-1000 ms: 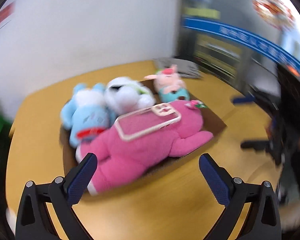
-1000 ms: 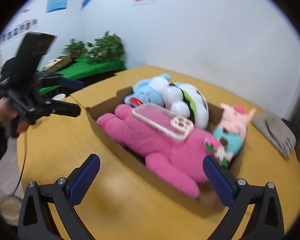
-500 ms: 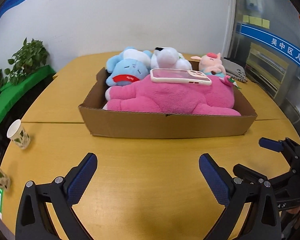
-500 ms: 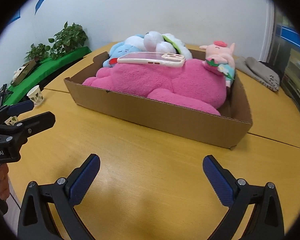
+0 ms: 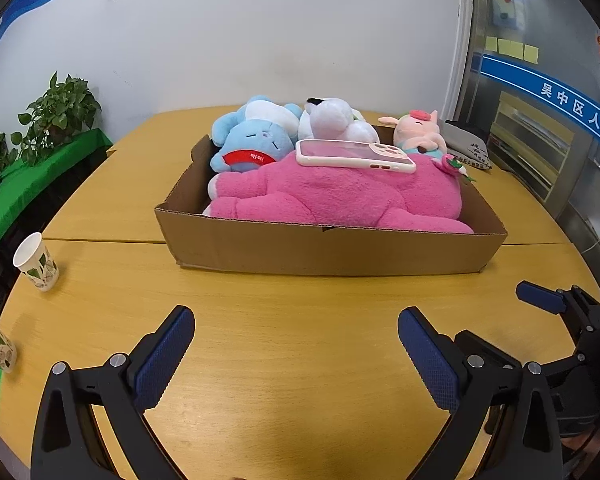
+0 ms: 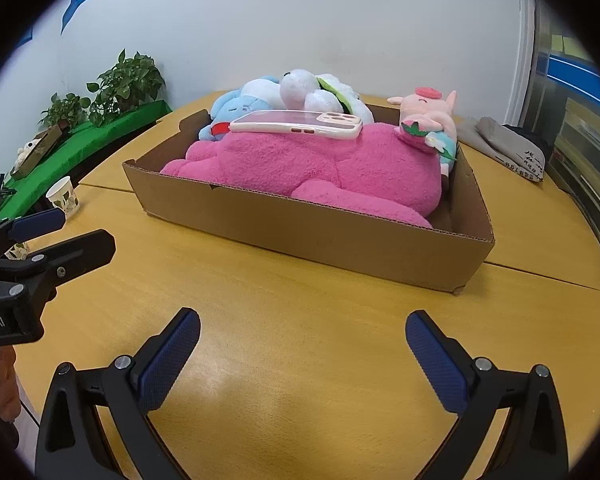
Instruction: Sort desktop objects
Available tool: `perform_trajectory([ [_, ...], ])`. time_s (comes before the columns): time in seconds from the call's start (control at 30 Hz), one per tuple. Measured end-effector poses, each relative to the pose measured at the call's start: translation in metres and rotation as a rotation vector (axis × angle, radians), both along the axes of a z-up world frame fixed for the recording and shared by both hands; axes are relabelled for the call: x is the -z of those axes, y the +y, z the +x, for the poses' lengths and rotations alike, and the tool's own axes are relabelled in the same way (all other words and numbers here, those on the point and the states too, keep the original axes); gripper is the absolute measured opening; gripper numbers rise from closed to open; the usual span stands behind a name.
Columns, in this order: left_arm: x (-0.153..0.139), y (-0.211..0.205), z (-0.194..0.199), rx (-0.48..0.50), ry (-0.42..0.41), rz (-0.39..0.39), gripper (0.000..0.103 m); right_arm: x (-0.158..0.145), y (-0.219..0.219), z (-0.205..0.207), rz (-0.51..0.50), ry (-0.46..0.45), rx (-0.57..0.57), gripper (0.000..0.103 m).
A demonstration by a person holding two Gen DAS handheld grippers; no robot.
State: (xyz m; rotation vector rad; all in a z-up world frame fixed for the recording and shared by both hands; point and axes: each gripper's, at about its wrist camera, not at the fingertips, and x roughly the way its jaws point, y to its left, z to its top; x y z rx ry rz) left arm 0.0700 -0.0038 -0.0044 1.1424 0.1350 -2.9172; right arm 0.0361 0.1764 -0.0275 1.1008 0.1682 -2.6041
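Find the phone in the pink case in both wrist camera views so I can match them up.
Left wrist: the phone lies flat on top of the pink plush, upper centre of the picture, camera end to the right.
Right wrist: the phone sits left of centre, upper part, again on the pink plush.
Shared landmark: the small pig plush at the cardboard box's far right corner.

- A cardboard box (image 5: 332,248) sits mid-table (image 5: 284,344).
- Inside it, a large plush (image 5: 340,196) lies along the near wall, with a phone (image 5: 354,154) on top.
- Three smaller plush toys (image 5: 256,140) lie behind it.
- Two paper cups (image 5: 36,262) stand well left of the box.
- A folded bag (image 5: 466,146) lies behind the box, to the right.
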Motion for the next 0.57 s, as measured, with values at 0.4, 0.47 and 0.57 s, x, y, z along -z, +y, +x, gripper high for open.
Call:
perform_trajectory([
  [0.4, 0.012, 0.000, -0.006, -0.022, -0.011, -0.002, 0.103, 0.017, 0.004, -0.005, 0.009, -0.038, 0.020, 0.103],
  [0.47, 0.012, 0.000, -0.002, -0.056, 0.004, -0.015, 0.103, 0.018, 0.005, -0.006, 0.015, -0.038, 0.022, 0.103],
  [0.57, 0.013, 0.003, -0.001, -0.043, 0.007, -0.026, 0.103, 0.018, 0.006, -0.006, 0.011, -0.040, 0.026, 0.103],
])
